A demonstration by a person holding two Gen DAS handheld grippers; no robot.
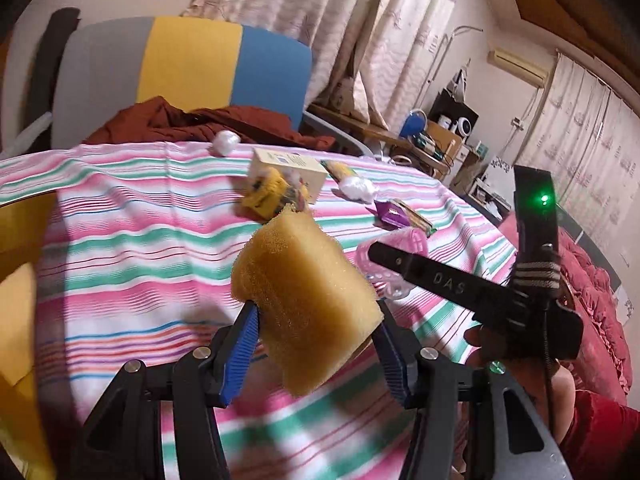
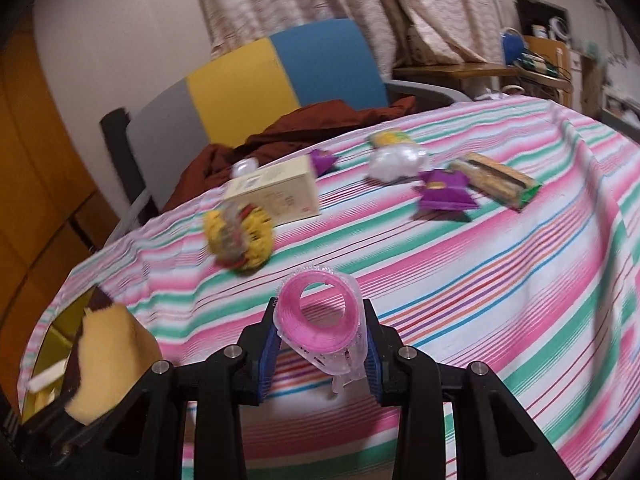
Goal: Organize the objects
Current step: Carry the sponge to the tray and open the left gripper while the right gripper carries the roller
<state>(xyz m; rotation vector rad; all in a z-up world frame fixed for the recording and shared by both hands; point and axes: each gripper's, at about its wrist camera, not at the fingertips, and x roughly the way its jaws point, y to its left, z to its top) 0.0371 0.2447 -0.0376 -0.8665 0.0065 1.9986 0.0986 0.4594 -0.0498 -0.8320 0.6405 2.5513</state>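
Left gripper [image 1: 316,316] clamps the yellow sponge [image 1: 304,308]; right gripper [image 2: 320,328] clamps the pink roll [image 2: 320,320].

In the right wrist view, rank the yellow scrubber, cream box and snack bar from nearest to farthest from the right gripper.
1. Yellow scrubber, ahead, slightly left of the right gripper.
2. Cream box, just behind it.
3. Snack bar, far right.

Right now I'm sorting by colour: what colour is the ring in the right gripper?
Pink ring, clearest in the right wrist view.
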